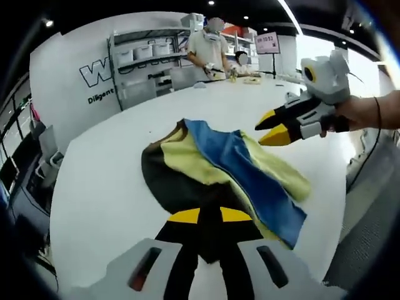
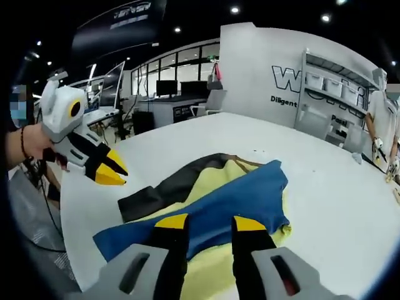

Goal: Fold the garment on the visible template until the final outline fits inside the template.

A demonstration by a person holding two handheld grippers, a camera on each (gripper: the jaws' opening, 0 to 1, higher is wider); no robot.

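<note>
- A wide white table lies bare on all sides of a crumpled garment in yellow, blue and dark cloth, leaving open room to reach in from any edge.
- In the left gripper view, the right gripper hovers above the garment's far right side, apart from the cloth, with open air below it.
- In the right gripper view, the left gripper hangs over the table's near-left edge, beside the dark sleeve.
- Shelves and a person stand well beyond the table's far end.
</note>
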